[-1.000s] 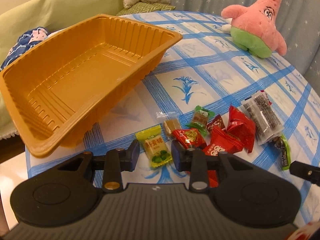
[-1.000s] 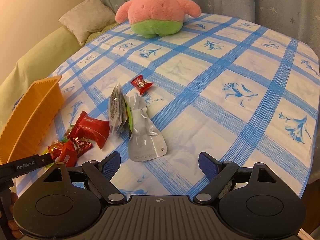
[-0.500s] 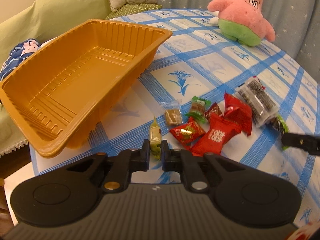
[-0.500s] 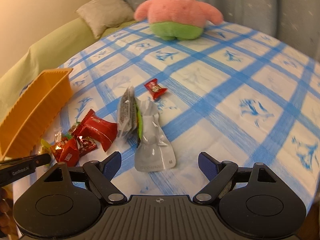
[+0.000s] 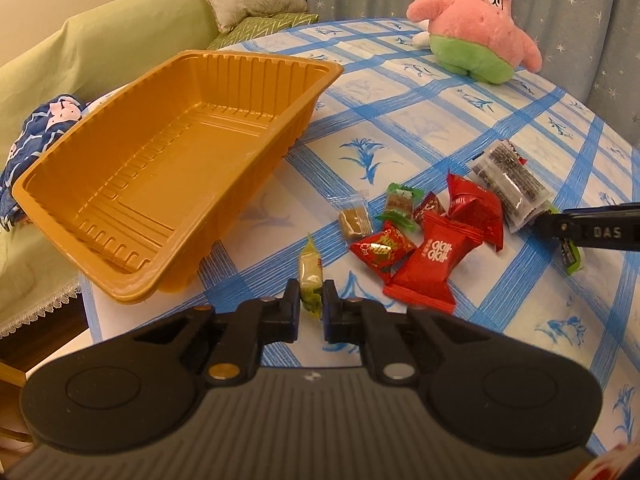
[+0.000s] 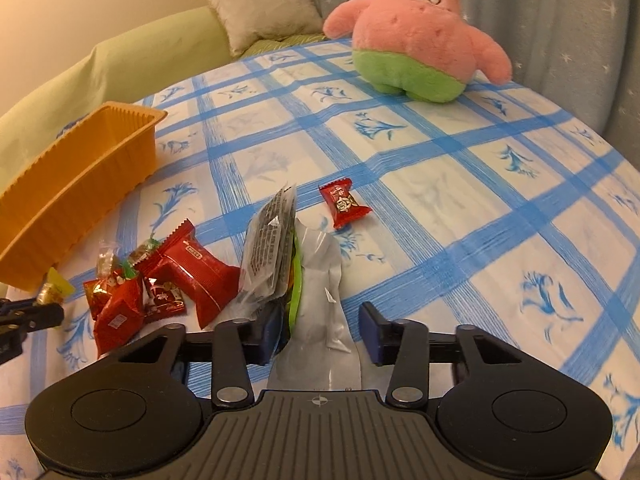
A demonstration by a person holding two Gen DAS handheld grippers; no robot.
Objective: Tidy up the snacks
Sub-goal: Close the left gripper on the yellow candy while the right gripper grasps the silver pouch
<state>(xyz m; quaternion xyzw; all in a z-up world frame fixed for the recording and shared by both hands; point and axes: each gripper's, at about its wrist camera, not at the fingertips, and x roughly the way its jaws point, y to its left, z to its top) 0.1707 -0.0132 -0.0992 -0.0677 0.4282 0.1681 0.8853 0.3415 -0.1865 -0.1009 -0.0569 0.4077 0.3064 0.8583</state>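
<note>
Left gripper (image 5: 311, 307): now clamped on the yellow-green wrapped candy (image 5: 310, 276), lifted edge-up, right of the orange ribbed plastic tray (image 5: 168, 168).
Right gripper (image 6: 318, 330): jaws wide, moved forward to straddle the silver foil pouch (image 6: 320, 300).
Red snack packets (image 5: 434, 258): unmoved, mid-table.

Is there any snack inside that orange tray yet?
No. In the left wrist view the orange tray shows only its bare ribbed floor, while the red snack packets lie on the tablecloth beside it.

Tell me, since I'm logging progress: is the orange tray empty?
Empty. The left wrist view shows the orange tray with bare ribbed floor; no snacks inside.
</note>
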